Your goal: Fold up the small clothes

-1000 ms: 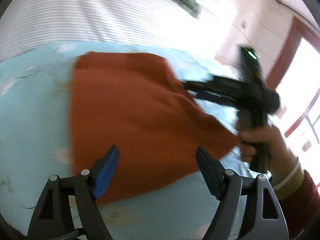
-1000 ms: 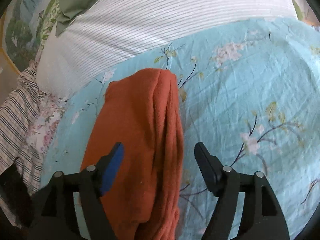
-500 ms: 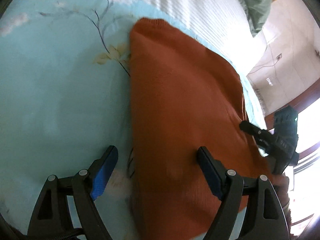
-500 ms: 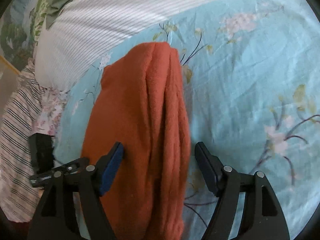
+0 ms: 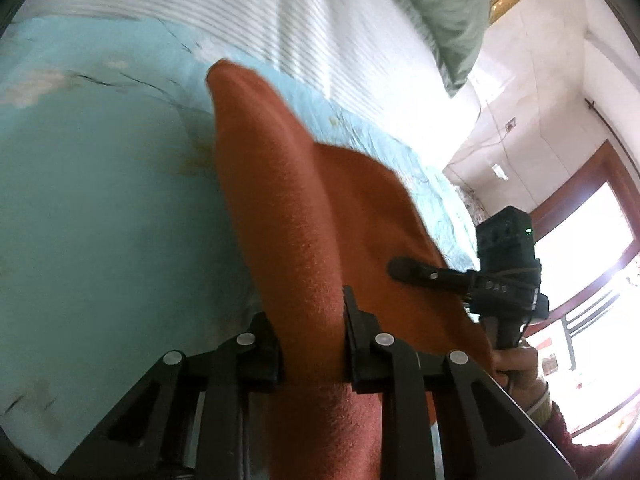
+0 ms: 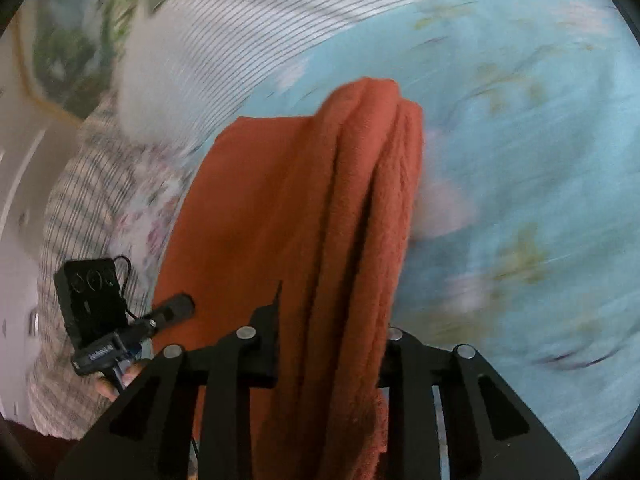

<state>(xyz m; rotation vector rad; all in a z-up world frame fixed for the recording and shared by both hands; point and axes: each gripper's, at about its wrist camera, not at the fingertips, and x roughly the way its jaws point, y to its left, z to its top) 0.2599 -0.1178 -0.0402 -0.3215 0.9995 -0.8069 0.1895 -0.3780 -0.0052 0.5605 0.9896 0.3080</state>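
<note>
Both grippers clamped on the orange garment above the bed.

In my left wrist view, the left gripper (image 5: 310, 332) has its jaws drawn close together on a thick fold of the orange garment (image 5: 304, 240), which runs between them and away toward the far side. To the right, my right gripper (image 5: 404, 270) shows as a dark finger pressed against the same cloth, with my hand (image 5: 516, 364) on its handle. In my right wrist view, the right gripper (image 6: 332, 344) has its jaws pulled in on several bunched layers of the garment (image 6: 320, 208); the left gripper (image 6: 172, 312) touches the cloth's near-left edge. The garment is over the blue flowered sheet (image 6: 540, 160), with a white striped cover (image 5: 320, 20) at the far side. Both views are blurred.
</note>
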